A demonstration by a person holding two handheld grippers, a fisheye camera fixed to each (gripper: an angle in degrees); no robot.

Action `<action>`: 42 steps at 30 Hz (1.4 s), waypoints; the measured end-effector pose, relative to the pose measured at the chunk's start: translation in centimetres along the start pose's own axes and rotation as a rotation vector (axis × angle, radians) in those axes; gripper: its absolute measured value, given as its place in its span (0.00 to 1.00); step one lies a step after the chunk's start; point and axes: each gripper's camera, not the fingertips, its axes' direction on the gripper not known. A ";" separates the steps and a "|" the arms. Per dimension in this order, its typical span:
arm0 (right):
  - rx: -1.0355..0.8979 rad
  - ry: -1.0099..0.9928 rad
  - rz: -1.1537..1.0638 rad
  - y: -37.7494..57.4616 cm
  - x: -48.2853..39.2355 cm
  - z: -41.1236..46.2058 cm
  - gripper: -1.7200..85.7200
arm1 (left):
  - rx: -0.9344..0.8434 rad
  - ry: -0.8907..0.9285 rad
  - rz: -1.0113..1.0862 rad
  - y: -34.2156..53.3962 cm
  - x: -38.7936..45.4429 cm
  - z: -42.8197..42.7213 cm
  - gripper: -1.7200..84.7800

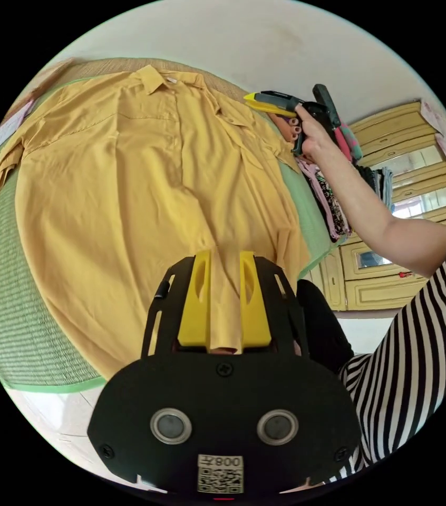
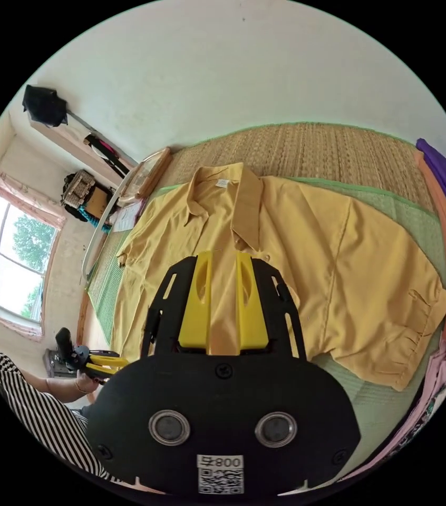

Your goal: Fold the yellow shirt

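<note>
- Left gripper (image 1: 224, 258): in the left gripper view its yellow jaws stood apart over the hem of the shirt (image 1: 144, 200), with cloth showing between them; whether they touched the cloth could not be told.
- Shirt: lay spread flat, front up and collar away from the hem, on the green mat (image 1: 7, 295); both short sleeves lay out to the sides.
- Right gripper (image 1: 271, 103): in the left gripper view it was held in a hand (image 1: 312, 132) just beside the far shoulder of the shirt; its jaws lay close together, though their exact state could not be told.
- Right gripper view: that gripper's jaws stood apart above the shirt (image 2: 297, 253), below the collar.
- Clothes pile (image 1: 331, 195): lay beside the shirt's right sleeve.
- Cabinet (image 1: 391, 253): stood beyond the mat, behind the person's striped sleeve (image 1: 418, 337).
</note>
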 end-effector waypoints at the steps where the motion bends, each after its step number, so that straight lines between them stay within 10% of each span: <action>1: -0.008 -0.001 -0.014 -0.5 -0.9 0.7 0.11 | -0.027 -0.018 -0.008 0.3 -0.1 0.4 0.12; 21: -0.189 0.420 -0.467 -14.1 -24.1 18.8 0.06 | -0.052 -0.046 0.002 4.3 -1.7 1.0 0.03; 42: -0.238 0.289 -0.235 -20.6 -18.3 19.6 0.11 | 0.004 0.060 0.046 10.3 -4.8 -3.2 0.05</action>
